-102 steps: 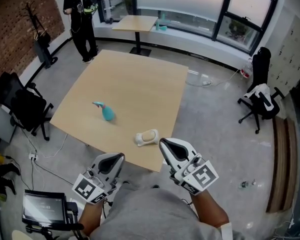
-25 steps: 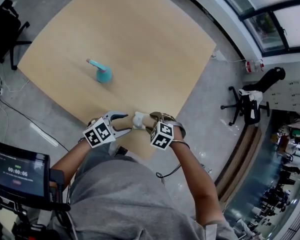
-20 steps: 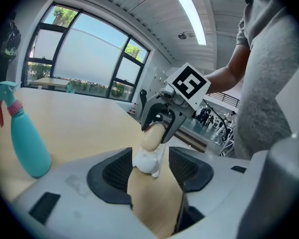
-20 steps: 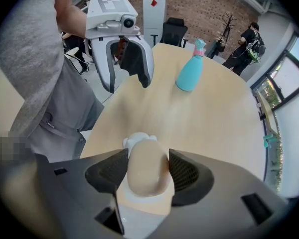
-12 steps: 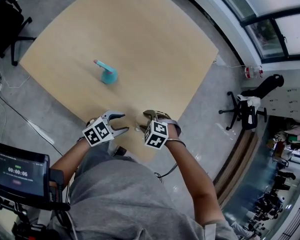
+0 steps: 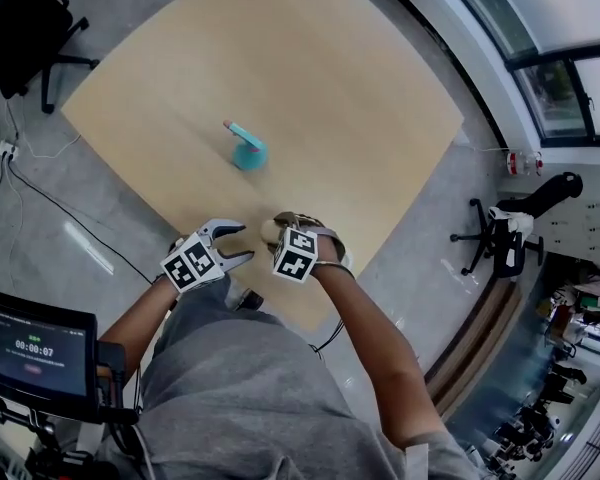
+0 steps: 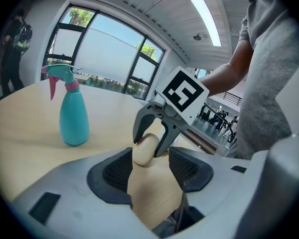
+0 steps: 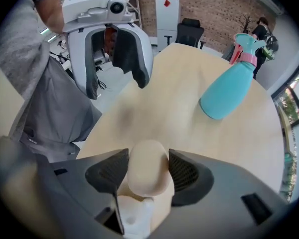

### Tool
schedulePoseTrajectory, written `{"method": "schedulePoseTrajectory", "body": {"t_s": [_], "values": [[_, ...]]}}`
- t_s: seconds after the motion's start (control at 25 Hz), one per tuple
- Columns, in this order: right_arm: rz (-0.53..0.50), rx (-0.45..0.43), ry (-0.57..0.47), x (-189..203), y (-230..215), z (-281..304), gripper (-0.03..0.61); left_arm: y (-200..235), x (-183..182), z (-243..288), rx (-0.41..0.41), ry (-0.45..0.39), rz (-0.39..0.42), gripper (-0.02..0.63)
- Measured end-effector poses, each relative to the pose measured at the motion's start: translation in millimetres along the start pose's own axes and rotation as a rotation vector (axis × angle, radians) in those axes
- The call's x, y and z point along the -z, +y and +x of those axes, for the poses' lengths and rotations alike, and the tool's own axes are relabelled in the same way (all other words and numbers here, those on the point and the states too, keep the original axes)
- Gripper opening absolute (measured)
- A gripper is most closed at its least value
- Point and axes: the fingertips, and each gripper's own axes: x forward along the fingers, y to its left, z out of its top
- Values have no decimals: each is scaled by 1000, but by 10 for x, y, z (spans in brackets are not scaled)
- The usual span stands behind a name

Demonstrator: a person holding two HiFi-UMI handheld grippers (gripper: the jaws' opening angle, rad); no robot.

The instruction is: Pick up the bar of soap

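Evidently the right gripper (image 8: 147, 159) has its jaws closed snugly on the bar of soap (image 8: 148, 176) near the table's (image 6: 330, 88) front edge, pinching its flanks for a secure lift, while the left gripper (image 6: 242, 242) hangs alongside, jaws wide apart and empty.

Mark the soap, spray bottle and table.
soap (image 8: 148, 168): right gripper view, middle of the bar.
spray bottle (image 7: 74, 119): left gripper view, teal body.
table (image 6: 330, 88): head view, bare top.
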Motion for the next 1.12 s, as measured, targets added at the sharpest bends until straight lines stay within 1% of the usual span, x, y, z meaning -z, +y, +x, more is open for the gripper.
{"method": "schedulePoseTrajectory", "body": {"t_s": [0.16, 0.36, 0.52, 0.68, 0.88, 1.04, 1.12], "values": [[12, -3, -6, -96, 7, 224, 255, 96, 124, -150, -32, -3, -10, 207], [29, 3, -7, -63, -26, 321, 253, 140, 158, -177, -50, -12, -15, 207], [35, 6, -7, -73, -41, 345, 253, 106, 134, -177, -34, -11, -10, 207], [55, 17, -26, -216, -100, 381, 255, 172, 135, -208, -22, -17, 11, 207], [61, 53, -87, -347, -131, 329, 255, 197, 72, -261, -49, -12, 36, 207], [94, 99, -111, -315, -216, 212, 255, 249, -66, -226, -45, -40, 66, 207], [113, 121, -133, -376, -242, 178, 255, 288, -99, -271, -50, -47, 77, 207]]}}
